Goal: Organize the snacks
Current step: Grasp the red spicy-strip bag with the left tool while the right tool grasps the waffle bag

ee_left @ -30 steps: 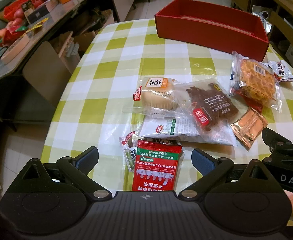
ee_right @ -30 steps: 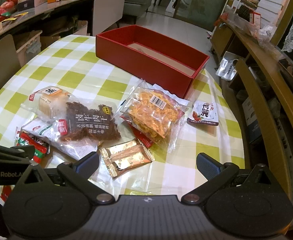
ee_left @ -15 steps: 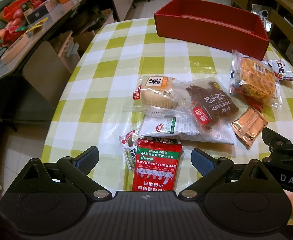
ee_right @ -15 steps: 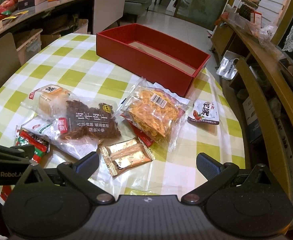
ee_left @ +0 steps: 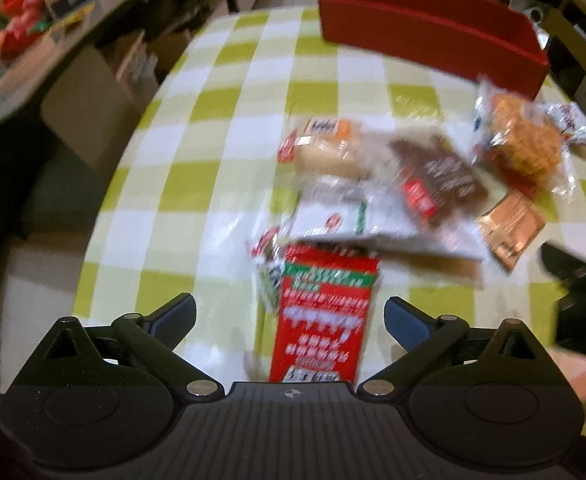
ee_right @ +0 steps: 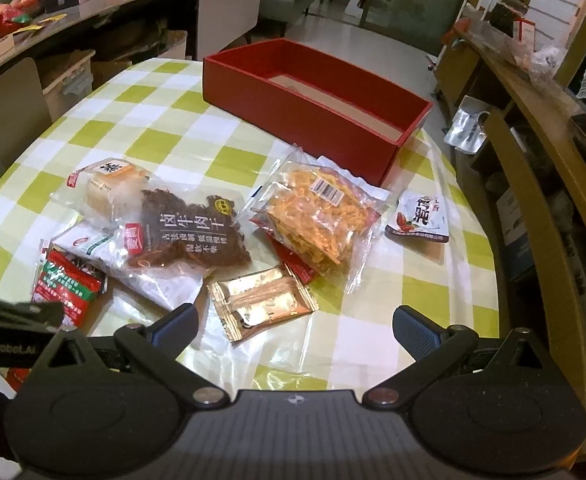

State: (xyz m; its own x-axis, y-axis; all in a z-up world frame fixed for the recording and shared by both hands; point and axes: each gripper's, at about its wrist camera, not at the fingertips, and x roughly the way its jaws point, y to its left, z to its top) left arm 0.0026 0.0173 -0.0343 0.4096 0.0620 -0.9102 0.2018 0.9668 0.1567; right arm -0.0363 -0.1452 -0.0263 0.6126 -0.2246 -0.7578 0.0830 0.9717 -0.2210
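My left tongs [ee_left: 289, 316] and right tongs [ee_right: 293, 326] both gape wide, holding nothing. One red box [ee_right: 317, 92] sits far ahead, empty. About eight snack packets lie between: a red-green packet [ee_left: 325, 312] right between my left fingers, a gold wrapper [ee_right: 261, 300] just ahead of my right.

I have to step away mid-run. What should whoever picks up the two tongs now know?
Left tongs: open, empty, poised over the red-green packet.
Right tongs: open, empty, nearest the gold packet.
Red box: at the table's far side; no snack visible inside.
Jerky bag, waffle bag, bun and small date packet all lie on the checked cloth.
Done: nothing boxed. Left: every snack.
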